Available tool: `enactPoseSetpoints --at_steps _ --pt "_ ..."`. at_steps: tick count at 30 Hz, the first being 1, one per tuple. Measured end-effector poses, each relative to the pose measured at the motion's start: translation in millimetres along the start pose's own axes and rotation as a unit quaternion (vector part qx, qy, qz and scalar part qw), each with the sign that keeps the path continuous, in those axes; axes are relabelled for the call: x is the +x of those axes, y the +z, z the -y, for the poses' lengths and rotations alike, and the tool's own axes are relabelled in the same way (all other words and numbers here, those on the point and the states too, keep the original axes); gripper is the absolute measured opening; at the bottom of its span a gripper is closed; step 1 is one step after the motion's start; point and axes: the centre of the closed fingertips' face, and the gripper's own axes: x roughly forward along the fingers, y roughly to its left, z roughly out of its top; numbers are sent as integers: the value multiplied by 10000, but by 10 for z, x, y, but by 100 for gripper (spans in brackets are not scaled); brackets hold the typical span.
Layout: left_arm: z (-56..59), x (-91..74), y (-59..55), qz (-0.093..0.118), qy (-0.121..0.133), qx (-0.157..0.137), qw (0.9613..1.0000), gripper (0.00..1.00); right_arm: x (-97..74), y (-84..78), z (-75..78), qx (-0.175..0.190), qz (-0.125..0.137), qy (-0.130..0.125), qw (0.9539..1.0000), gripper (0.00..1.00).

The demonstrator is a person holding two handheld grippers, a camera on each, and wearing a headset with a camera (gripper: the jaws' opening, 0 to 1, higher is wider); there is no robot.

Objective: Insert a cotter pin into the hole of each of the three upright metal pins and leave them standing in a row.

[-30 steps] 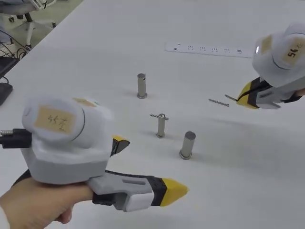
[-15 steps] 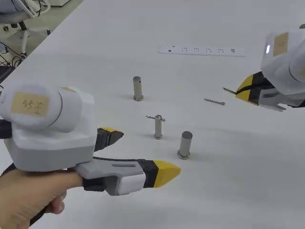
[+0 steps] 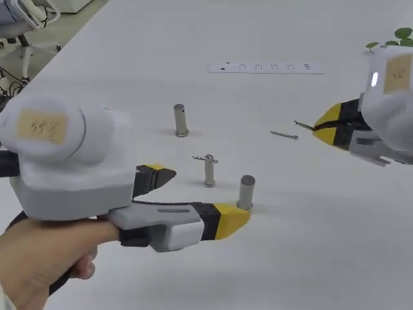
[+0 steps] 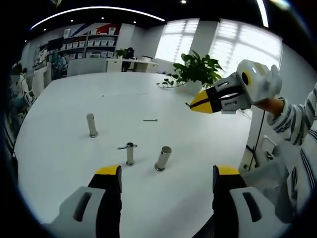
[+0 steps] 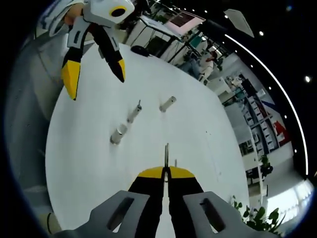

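Your left gripper [image 3: 201, 195] and right gripper [image 3: 317, 128] share one colour scheme: pale grey-white bodies, black jaws with yellow tips, and a tan label on each housing. Your table [image 3: 290, 245] is plain white, and so is the power strip [image 3: 266, 67]. The three metal pins [image 3: 181, 121] are silver-grey. The cotter pin [image 3: 302, 124] in your right gripper is a darker grey. Your sleeve [image 4: 297, 119] is striped grey and white, and the plant [image 4: 195, 69] is green.
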Motion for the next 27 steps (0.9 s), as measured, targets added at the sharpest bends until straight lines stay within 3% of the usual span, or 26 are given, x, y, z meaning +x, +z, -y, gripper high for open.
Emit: enactPoseSetpoints --at_steps 6,14,22,27 --pt "44 39 133 155 -73 -24 9998 69 -48 82 -109 -73 104 -83 9999 2" --pt "153 99 293 305 -259 -64 9992 62 -74 96 -254 -299 45 -154 9994 2" --pt "275 181 392 335 -511 -117 9981 53 -121 172 -389 -504 48 -202 9985 2" --pt "348 228 421 295 -689 -188 9970 42 -147 243 -435 -553 104 -224 9982 2"
